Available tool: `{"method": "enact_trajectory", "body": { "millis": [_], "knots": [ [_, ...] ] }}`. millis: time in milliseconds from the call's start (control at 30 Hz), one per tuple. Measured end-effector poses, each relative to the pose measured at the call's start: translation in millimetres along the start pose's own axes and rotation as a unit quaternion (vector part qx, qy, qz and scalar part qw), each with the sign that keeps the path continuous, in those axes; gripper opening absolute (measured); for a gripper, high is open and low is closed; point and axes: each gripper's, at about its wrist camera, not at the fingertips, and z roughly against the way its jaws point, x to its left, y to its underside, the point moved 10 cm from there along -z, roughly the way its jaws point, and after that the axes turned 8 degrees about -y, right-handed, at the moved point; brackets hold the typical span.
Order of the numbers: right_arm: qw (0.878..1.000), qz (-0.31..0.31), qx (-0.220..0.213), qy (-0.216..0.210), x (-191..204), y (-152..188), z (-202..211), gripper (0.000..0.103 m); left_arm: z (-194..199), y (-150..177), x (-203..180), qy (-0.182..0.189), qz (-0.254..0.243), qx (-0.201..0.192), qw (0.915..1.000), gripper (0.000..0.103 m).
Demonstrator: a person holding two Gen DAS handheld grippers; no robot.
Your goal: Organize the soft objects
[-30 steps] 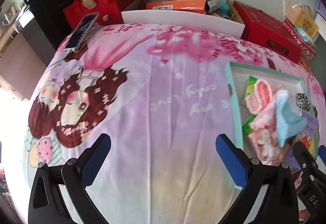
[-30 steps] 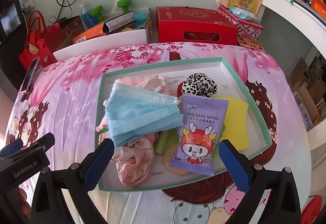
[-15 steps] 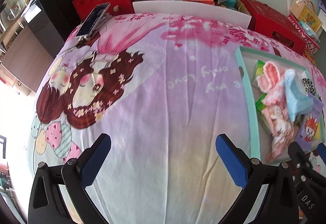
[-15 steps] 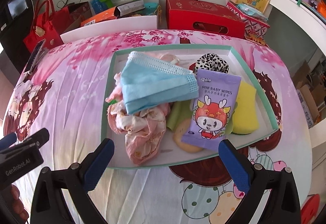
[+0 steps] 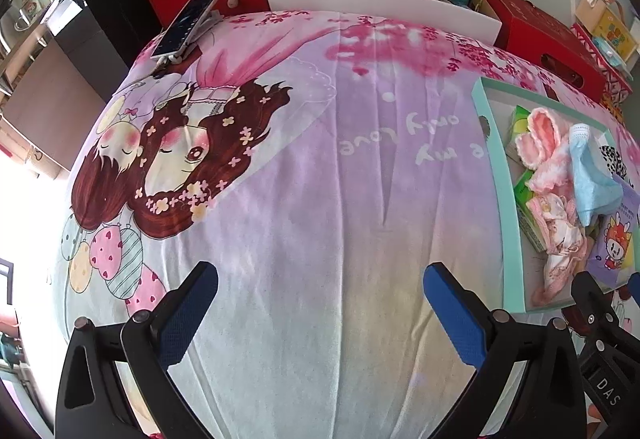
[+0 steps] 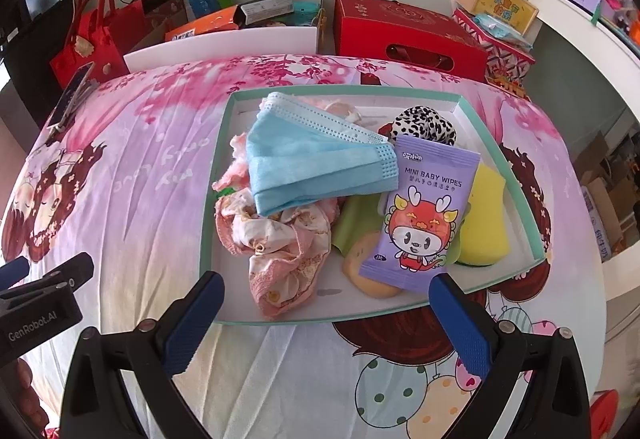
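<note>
Both your tongs are spread wide and empty. The right gripper [image 6: 326,313] sits at the bottom of its frame, just short of the near rim of the tray [image 6: 208,207]; the soft pile lies straight ahead, mid-frame. The blue mask [image 6: 316,163] tops the pile, its long axis running left to right across your fingers. The pink cloth [image 6: 280,255] is nearest. The left gripper [image 5: 320,305] faces bare bedsheet [image 5: 304,199], tray off at the right edge. My read: your right hand is nearer.

Glossy plastic wipes pack [image 6: 424,215]; matt pleated mask [image 6: 312,163]; cloth bedsheet [image 5: 320,199].
</note>
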Motion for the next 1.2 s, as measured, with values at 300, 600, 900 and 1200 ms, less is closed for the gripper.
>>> {"method": "enact_trajectory", "body": {
  "millis": [300, 600, 900, 1200],
  "knots": [
    [1.0, -0.005, 0.006, 0.003, -5.9, 1.6, -3.5, 0.103, -3.7, 0.7, -9.4, 0.001, -0.018, 0.007, 0.9998, 0.102],
    [1.0, -0.007, 0.009, 0.005, -8.9, 3.4, -5.9, 0.103, -6.7, 1.0, -10.5, -0.002, -0.023, 0.011, 0.9997, 0.102],
    [1.0, -0.003, 0.015, 0.003, -7.4, 4.6, -9.2, 0.103, -9.1, 2.2, -12.8, -0.003, -0.029, 0.013, 0.9995, 0.102],
    [1.0, -0.006, 0.015, 0.003, -9.7, 5.3, -9.7, 0.103, -10.4, 3.0, -14.8, -0.009, -0.037, 0.014, 0.9992, 0.102]
  ]
}}
